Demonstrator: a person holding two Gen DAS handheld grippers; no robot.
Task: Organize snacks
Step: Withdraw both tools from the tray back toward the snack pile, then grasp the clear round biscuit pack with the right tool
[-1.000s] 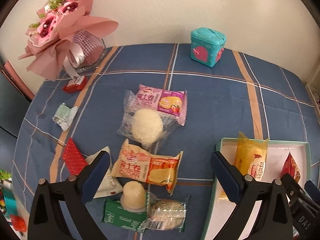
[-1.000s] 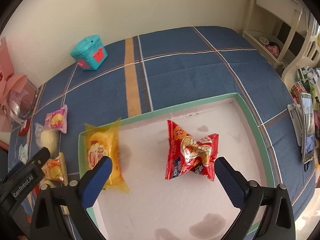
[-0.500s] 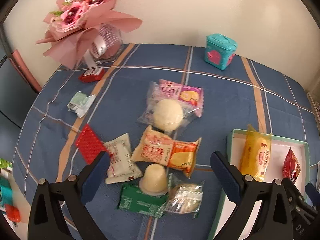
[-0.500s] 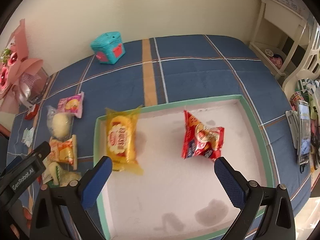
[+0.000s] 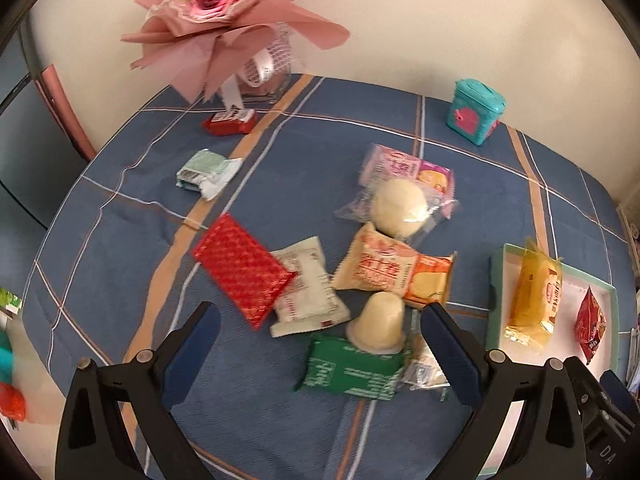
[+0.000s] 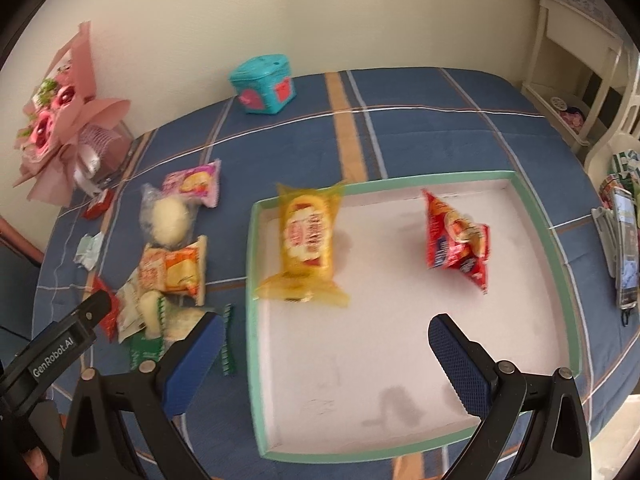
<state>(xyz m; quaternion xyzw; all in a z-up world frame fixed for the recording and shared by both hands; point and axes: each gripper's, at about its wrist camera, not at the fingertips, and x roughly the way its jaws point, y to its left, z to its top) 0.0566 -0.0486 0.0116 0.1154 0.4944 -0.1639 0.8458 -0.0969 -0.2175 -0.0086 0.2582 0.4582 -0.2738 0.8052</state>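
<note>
Sorting is under way, judged from the layout: two snacks already lie in the tray [image 6: 560, 248], a yellow pack [image 6: 308, 240] at its left wall and a red bag [image 6: 456, 240] toward the right, while a pile is left on the blue plaid counter [image 5: 280, 168] just beside the tray. The left gripper [image 5: 320, 344] is held wide and empty above the near end of that pile; the right gripper [image 6: 326, 356] is likewise spread wide and empty over the tray's bare floor.

The next pick probably falls to the left gripper. A jelly cup [image 5: 378, 322] resting on a green pack [image 5: 352, 368] lies between its fingers, with a white sachet [image 5: 308, 288] and a red foil pack [image 5: 244, 268] overlapping to the left. A descent and a closing on one item alone is called for, since the packs touch and overlap and a neighbour could be dragged along.

Farther off are seen an orange pack [image 5: 394, 272], a wrapped bun [image 5: 398, 208] on a pink pack [image 5: 408, 168], a pale green wrapper [image 5: 204, 172] and a small red wrapper [image 5: 230, 122] near the bouquet [image 5: 224, 28]. A teal box [image 5: 476, 110] stands by the wall.

A clear packet beneath the left gripper's right finger is mostly covered. Both views are blurred, so print cannot be read. The tray's near corner is cut off in the left view, and objects at the frame edges cannot be identified.
</note>
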